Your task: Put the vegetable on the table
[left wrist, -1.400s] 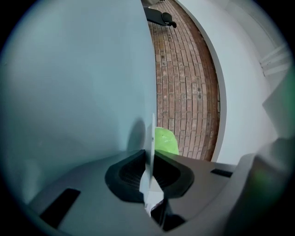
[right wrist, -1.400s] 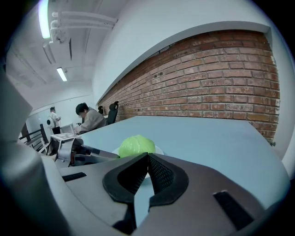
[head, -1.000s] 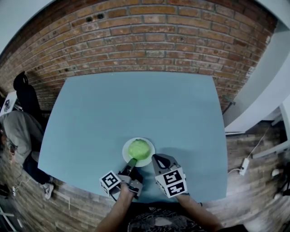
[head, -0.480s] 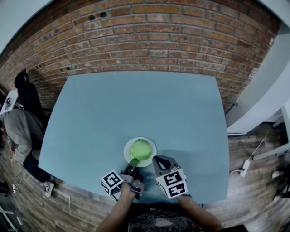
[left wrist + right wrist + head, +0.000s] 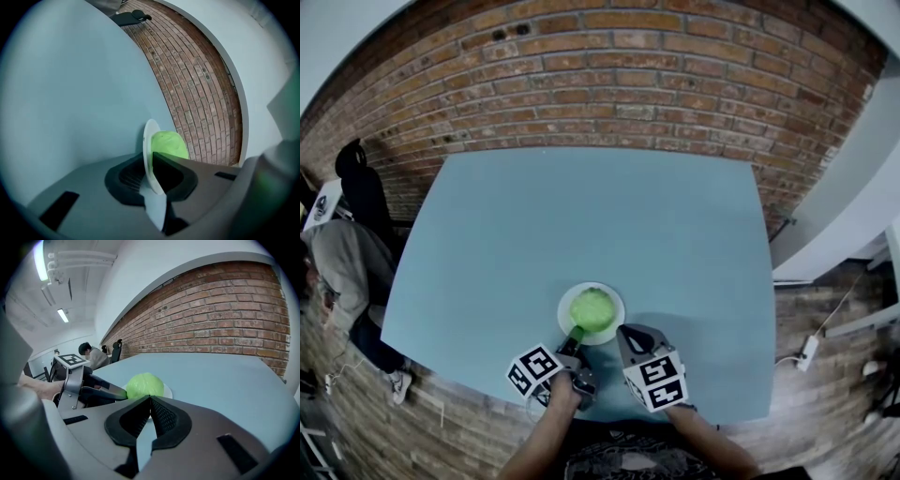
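The left gripper view alone shows the left gripper [image 5: 152,161] pinched shut on the near rim of the white plate [image 5: 148,136], which appears edge-on with the green cabbage [image 5: 169,144] resting on it. The right gripper view shows the right gripper [image 5: 150,400] with its fingertips met on nothing, just right of the plate. In the head view the plate sits close to the near edge of the blue table [image 5: 581,216], whose surface spreads wide to the far side, left and right.

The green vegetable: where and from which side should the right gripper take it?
Probably across its round middle, from the right and slightly above: the green vegetable is a ball, and the left gripper clamps the plate at its near rim. The shut right gripper must open first.
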A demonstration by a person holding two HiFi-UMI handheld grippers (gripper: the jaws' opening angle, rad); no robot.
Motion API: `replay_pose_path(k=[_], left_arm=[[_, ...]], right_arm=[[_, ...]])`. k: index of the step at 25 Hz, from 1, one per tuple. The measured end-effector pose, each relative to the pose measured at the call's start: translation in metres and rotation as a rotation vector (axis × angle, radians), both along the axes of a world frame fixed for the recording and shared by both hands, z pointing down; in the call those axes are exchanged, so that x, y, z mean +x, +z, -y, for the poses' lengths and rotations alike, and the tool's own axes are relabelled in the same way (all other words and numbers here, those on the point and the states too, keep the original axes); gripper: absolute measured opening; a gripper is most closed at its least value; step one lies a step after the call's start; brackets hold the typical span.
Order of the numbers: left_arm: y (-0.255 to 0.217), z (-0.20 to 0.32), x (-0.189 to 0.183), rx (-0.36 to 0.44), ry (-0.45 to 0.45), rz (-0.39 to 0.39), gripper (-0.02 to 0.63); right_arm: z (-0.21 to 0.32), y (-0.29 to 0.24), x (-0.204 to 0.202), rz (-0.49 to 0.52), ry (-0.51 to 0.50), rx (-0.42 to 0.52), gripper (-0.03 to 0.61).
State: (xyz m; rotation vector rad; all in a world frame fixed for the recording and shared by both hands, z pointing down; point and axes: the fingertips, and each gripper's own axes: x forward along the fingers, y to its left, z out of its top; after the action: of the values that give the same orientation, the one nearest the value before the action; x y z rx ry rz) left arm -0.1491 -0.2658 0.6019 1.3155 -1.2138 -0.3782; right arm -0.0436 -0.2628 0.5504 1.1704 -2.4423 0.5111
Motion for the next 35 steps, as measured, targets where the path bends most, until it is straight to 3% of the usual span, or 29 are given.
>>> replay_pose_path(k=[5, 10, 19, 26, 31, 35], left_arm=[[0.003, 0.000, -0.002, -0.046, 0.054, 0.132, 0.035], [-0.002, 0.005, -0.004, -0.037, 0.108, 0.260, 0.043], [0.001, 0.007, -0.013, -0.060, 0.163, 0.411, 0.074], [0.004, 0.006, -0.020, -0.086, 0.228, 0.583, 0.094], [0.005, 0.006, -0.018, -0.079, 0.271, 0.649, 0.098], [0.004, 0.006, -0.021, -0.066, 0.330, 0.808, 0.114]], right_arm=[[0.001, -0.001, 0.000, 0.001, 0.004, 0.002, 0.009], [0.000, -0.001, 0.001, 0.006, 0.001, -0.004, 0.009], [-0.002, 0.002, -0.001, 0.004, -0.005, -0.011, 0.009], [-0.002, 0.002, -0.002, 0.004, -0.008, -0.011, 0.009], [-0.002, 0.002, -0.002, 0.001, -0.010, -0.007, 0.009], [-0.003, 0.000, -0.003, 0.000, -0.011, -0.001, 0.009]])
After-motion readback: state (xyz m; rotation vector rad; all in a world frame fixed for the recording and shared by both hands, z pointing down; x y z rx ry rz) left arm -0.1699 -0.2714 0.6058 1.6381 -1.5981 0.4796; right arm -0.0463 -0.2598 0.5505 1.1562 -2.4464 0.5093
